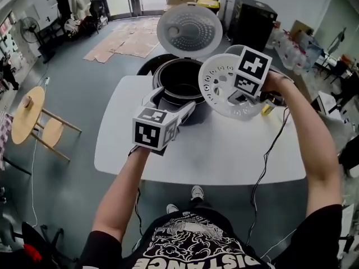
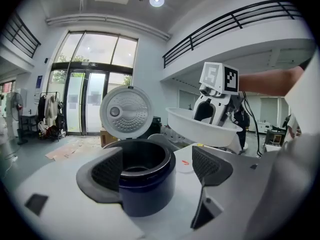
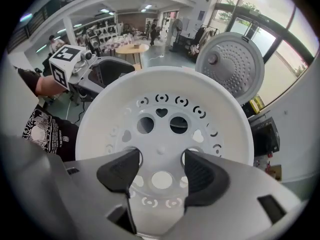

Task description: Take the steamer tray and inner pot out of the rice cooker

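Right gripper view alone shows heart-shaped holes in steamer tray (image 3: 161,135).

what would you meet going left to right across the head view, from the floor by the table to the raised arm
round wooden side table → black round rice cooker → white perforated plastic steamer tray → person's bare right forearm

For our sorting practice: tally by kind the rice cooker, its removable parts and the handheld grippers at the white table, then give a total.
Rice cooker, lid open: 1
Inner pot, inside the cooker: 1
Steamer tray, held up: 1
Grippers: 2, left gripper and right gripper
Total: 5
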`<state>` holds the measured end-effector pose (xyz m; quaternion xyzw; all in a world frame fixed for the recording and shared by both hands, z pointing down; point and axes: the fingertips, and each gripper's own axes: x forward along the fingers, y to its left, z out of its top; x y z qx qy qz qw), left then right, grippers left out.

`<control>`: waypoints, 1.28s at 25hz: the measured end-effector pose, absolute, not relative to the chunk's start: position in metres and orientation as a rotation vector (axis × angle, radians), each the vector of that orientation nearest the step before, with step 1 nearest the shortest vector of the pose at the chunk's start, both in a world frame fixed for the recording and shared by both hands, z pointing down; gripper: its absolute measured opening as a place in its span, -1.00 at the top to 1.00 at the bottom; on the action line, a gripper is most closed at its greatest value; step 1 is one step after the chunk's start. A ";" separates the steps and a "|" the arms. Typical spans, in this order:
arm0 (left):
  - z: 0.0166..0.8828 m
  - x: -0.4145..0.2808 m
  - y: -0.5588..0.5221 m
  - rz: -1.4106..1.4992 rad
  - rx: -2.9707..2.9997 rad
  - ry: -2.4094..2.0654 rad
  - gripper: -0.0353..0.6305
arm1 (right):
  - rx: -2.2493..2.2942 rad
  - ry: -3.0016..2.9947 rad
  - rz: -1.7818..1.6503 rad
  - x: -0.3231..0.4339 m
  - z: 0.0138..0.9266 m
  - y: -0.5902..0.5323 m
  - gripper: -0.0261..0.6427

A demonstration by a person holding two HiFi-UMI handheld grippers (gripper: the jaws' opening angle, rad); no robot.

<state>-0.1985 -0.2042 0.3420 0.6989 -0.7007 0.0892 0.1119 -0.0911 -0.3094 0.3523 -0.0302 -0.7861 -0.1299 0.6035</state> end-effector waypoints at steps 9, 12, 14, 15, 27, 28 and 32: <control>0.344 -0.128 -0.232 0.286 2.263 -1.819 -0.36 | 0.096 -1.792 -0.101 0.001 0.377 -0.306 0.03; 0.361 -0.089 -0.239 0.318 2.319 -1.732 -0.36 | 0.153 -1.782 -0.031 0.048 0.398 -0.302 0.03; 0.373 -0.065 -0.246 0.343 2.344 -1.684 -0.36 | 0.180 -1.778 0.017 0.075 0.415 -0.303 0.03; 0.378 -0.055 -0.250 0.358 2.355 -1.661 -0.36 | 0.191 -1.776 0.042 0.087 0.425 -0.304 0.03; 0.455 -0.007 -0.297 0.516 2.345 -1.511 -0.36 | 0.337 -1.760 0.321 0.159 0.565 -0.323 0.03; 0.461 -0.005 -0.301 0.530 2.338 -1.505 -0.36 | 0.348 -1.758 0.335 0.162 0.574 -0.327 0.03; 0.480 0.006 -0.321 0.577 2.318 -1.483 -0.36 | 0.402 -1.750 0.384 0.174 0.607 -0.348 0.03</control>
